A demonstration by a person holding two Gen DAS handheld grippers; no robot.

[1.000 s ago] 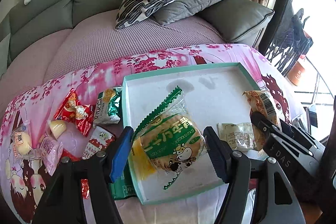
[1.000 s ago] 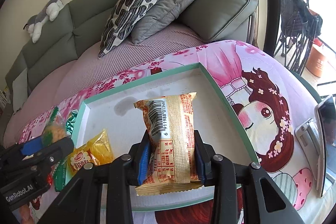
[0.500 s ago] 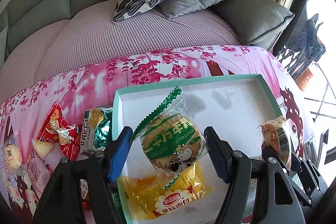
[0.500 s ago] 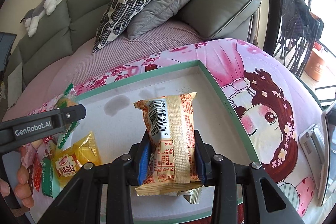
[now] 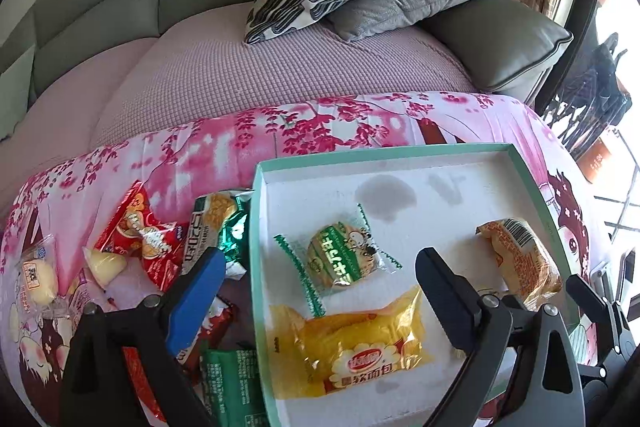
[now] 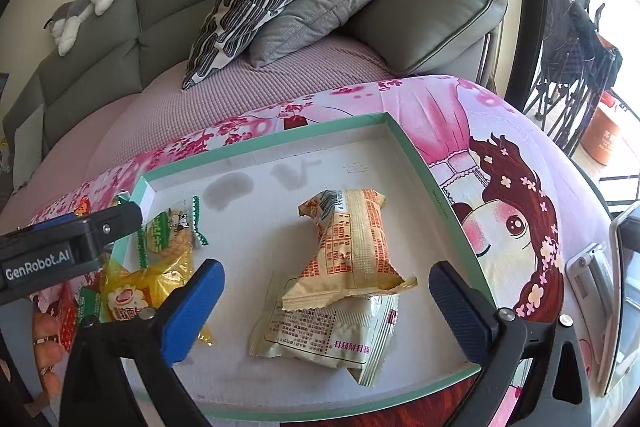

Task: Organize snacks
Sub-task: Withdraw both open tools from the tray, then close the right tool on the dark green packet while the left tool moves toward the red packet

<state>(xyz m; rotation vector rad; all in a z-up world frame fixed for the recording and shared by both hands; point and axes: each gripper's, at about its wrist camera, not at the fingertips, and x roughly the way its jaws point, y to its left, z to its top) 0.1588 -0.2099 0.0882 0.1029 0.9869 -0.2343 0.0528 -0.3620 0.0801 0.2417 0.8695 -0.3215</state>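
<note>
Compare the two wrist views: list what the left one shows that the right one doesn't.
Left wrist only: the loose snacks on the cloth beside the tray, such as the red packet and the pale jelly cup.

Right wrist only: the white packet under the orange packet, and the phone.

Both: the teal-rimmed tray, round green biscuit, yellow bread packet, and open jaws.

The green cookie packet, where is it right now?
The green cookie packet lies in the tray, on its left half in the left wrist view, just above the yellow bread packet.
</note>
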